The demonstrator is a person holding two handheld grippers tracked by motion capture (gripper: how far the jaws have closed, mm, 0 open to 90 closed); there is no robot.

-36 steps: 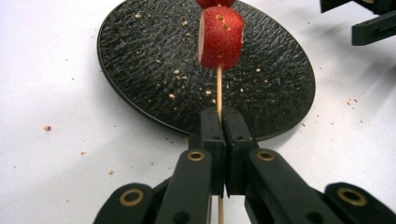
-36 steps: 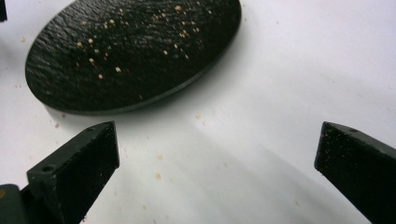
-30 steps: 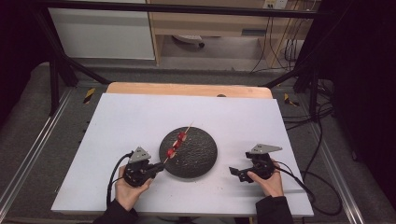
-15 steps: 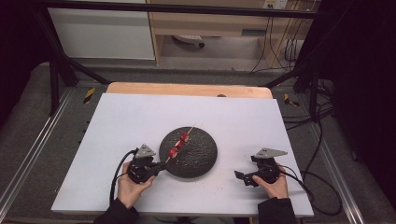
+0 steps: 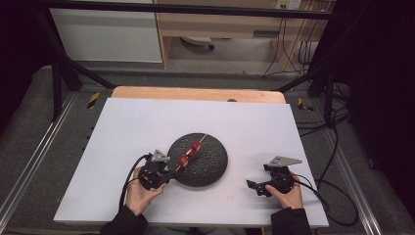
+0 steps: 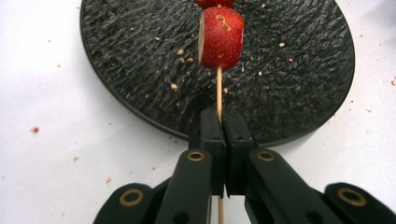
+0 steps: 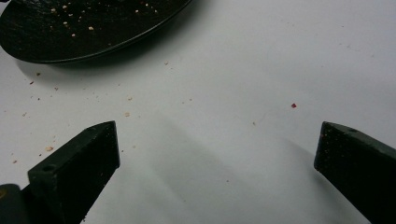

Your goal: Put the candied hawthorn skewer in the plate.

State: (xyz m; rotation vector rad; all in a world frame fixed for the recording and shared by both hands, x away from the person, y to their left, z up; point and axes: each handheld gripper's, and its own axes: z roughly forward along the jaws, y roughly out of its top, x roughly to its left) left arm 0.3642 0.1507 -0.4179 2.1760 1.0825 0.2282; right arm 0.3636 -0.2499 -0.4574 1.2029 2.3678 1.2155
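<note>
A thin wooden skewer [image 5: 191, 152] carrying red strawberry pieces [image 6: 220, 37] slants over a round black textured plate [image 5: 210, 166] in the middle of the white table. My left gripper [image 5: 169, 175] sits at the plate's near-left rim, shut on the skewer's bare lower end [image 6: 218, 88]. In the left gripper view the jaws meet around the stick, with the left gripper [image 6: 225, 126] over the plate [image 6: 289, 84]. My right gripper [image 5: 254, 187] rests low on the table to the right of the plate. Its jaws stand wide apart with nothing between them, as the right gripper [image 7: 217, 144] view confirms.
Small crumbs lie scattered on the plate [image 7: 70, 28] and on the white tabletop [image 5: 147, 122] around it. A wooden strip [image 5: 195, 93] runs along the table's far edge. Cables trail off the right side, and metal frame rails flank the table.
The right gripper has drifted slightly to the right and toward the near edge. The left gripper keeps its hold on the skewer in about the same place.
</note>
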